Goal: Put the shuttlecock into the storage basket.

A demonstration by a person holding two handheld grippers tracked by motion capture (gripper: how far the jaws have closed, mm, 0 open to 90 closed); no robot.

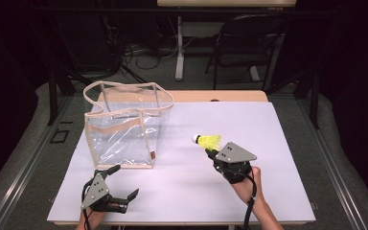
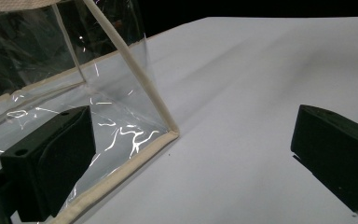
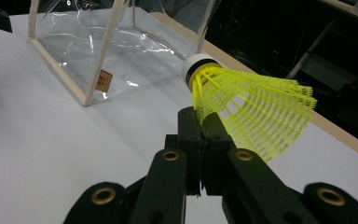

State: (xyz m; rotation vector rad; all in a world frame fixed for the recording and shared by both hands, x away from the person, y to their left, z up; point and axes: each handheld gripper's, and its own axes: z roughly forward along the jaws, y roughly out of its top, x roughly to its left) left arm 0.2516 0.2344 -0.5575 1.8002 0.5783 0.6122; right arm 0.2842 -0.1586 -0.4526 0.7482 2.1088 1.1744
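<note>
A yellow plastic shuttlecock (image 1: 208, 141) with a white cork tip is held just above the white table, right of centre. My right gripper (image 1: 210, 152) is shut on the edge of its skirt. In the right gripper view the jaws (image 3: 200, 122) pinch the netted skirt of the shuttlecock (image 3: 254, 107), whose cork points toward the bag. A clear plastic bag (image 1: 124, 124) with beige trim stands upright and open-topped at the left. My left gripper (image 1: 123, 182) rests open near the front left, just in front of the bag. Its jaws (image 2: 193, 158) stand wide apart with the bag's lower corner (image 2: 170, 133) between them and beyond.
A white sheet (image 1: 249, 191) covers the wooden table (image 1: 230, 96). Behind the table stand a dark folding chair (image 1: 249, 38) and a white table leg (image 1: 179, 48) among floor cables. The person's hands come in at the bottom edge.
</note>
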